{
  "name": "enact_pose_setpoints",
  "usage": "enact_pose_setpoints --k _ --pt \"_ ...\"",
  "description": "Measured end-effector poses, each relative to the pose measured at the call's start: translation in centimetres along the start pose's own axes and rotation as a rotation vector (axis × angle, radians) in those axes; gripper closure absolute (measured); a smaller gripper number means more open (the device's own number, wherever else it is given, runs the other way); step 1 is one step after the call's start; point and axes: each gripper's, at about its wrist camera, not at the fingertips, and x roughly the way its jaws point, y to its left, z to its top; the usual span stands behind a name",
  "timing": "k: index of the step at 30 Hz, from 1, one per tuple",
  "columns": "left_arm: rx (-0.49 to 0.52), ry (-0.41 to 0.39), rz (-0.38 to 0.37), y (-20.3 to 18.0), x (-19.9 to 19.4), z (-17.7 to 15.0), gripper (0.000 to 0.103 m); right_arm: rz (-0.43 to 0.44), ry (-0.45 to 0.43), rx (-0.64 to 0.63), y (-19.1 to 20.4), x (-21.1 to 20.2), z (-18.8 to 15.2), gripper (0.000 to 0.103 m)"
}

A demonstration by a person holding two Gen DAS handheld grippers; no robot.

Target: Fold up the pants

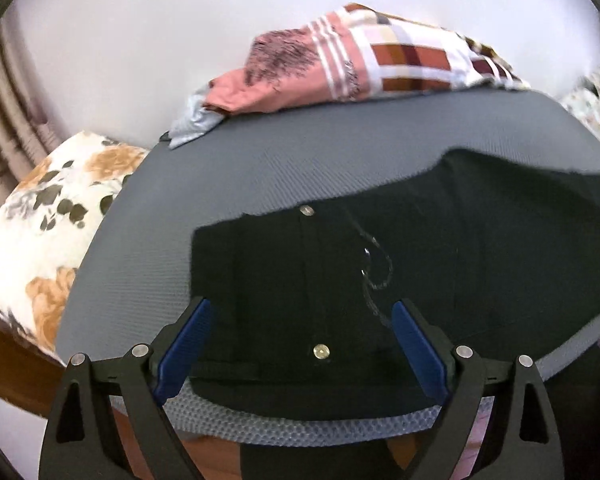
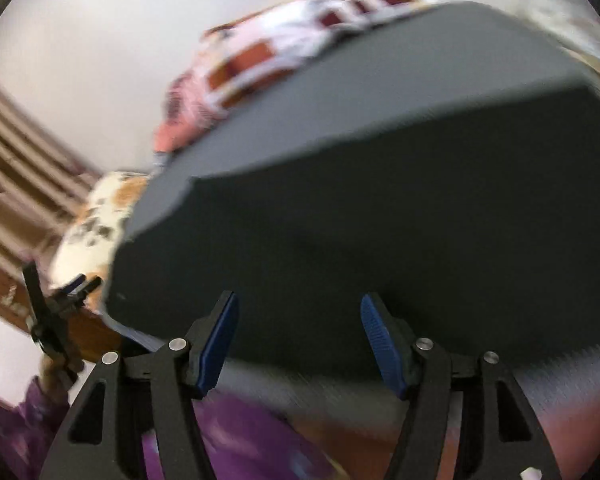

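right wrist: blurred | pants (image 2: 340, 220) detail lost, right edge cropped

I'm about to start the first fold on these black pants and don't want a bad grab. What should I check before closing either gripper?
1. Left gripper open: ok, its blue fingers stand wide apart over the waistband.
2. Right gripper open: ok, jaws apart, nothing between them.
3. Black pants lying flat on the grey mat: ok in the left view; the right view is too blurred to confirm.
4. Fabric actually between the left fingers: cannot tell, height above the cloth is unclear.
5. Fold area free: ok near the pants; the checked cloth pile sits at the mat's far edge.
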Motion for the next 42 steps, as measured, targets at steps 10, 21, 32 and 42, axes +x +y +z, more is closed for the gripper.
enact_pose_setpoints --k 10,21,32,42 --pt "-0.093 -0.052 -0.036 1.7 -0.5 -0.4 0.012 0.089 -0.414 0.557 -16.1 -11.8 -2.4 0.041" --pt "-0.062 -0.048 -0.023 1.1 -0.5 -0.4 0.012 0.107 -0.458 0.675 -20.0 -10.1 -2.8 0.043" --pt "-0.056 -0.034 -0.038 0.8 -0.2 -0.5 0.012 0.164 -0.452 0.645 -17.9 -6.5 -1.2 0.044" --pt "-0.042 -0.025 -0.055 0.3 -0.1 -0.5 0.012 0.129 -0.315 0.648 -17.9 -6.1 1.1 0.042"
